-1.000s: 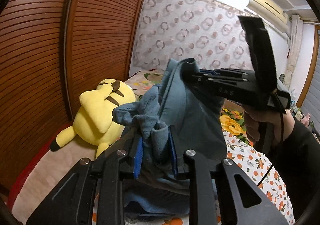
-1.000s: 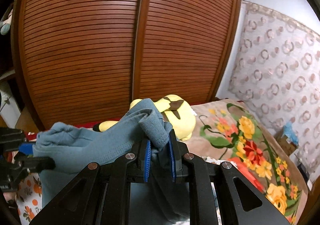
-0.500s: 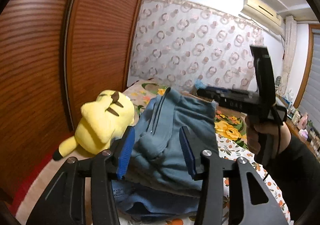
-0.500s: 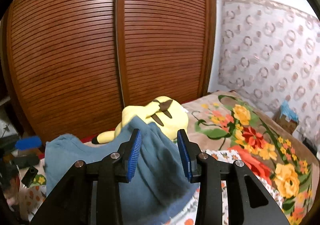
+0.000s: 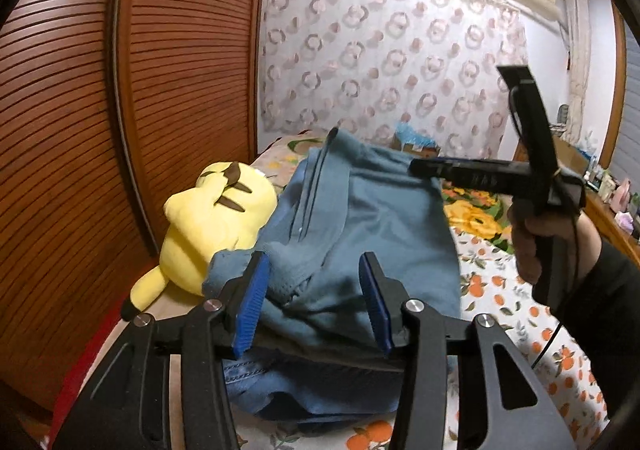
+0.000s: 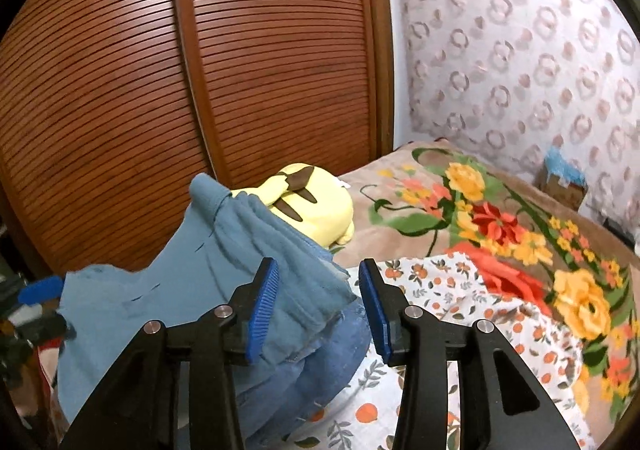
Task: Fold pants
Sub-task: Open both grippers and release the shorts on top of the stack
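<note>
Folded blue-grey pants [image 5: 360,222] lie on top of a stack of folded clothes, over blue jeans [image 5: 280,390], on the bed. My left gripper [image 5: 314,304] is open, its blue pads either side of the pants' near edge, not gripping. My right gripper [image 6: 318,308] is open just above the pants' right edge [image 6: 208,278]; it also shows in the left wrist view [image 5: 424,168], hovering over the far side of the pants. The jeans [image 6: 320,366] show under the pants in the right wrist view.
A yellow plush toy [image 5: 212,218] lies to the left of the stack, against the brown slatted wardrobe doors [image 5: 80,130]. A flowered blanket [image 6: 500,226] and an orange-print sheet [image 6: 460,314] cover the bed. A cardboard box [image 6: 562,182] sits by the curtain.
Both grippers were shut on the pants one second ago. They opened and let the pants drop onto the stack, then drew back slightly.
</note>
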The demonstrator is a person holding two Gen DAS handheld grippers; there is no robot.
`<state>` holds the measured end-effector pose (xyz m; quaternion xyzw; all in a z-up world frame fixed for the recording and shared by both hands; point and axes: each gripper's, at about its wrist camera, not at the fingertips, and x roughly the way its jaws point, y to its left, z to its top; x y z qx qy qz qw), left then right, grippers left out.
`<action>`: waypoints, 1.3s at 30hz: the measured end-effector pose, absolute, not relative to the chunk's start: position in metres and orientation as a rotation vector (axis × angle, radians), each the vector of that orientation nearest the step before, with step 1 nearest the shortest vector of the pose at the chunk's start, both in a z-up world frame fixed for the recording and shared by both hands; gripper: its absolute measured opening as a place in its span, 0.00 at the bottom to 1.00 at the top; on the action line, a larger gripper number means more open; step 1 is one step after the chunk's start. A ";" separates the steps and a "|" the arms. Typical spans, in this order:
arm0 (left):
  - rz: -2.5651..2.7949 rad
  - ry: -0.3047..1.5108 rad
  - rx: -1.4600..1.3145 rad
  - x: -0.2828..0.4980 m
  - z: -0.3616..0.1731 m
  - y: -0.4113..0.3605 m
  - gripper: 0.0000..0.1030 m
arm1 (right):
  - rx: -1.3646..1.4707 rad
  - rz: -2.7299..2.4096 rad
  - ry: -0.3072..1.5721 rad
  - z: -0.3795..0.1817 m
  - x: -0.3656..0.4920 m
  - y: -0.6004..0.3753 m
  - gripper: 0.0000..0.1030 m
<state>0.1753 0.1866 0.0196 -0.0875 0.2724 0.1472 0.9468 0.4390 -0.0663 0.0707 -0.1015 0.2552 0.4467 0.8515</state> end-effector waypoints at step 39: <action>0.269 0.587 -0.180 0.132 0.016 0.183 0.84 | -0.232 0.950 0.499 0.072 0.335 -0.087 0.60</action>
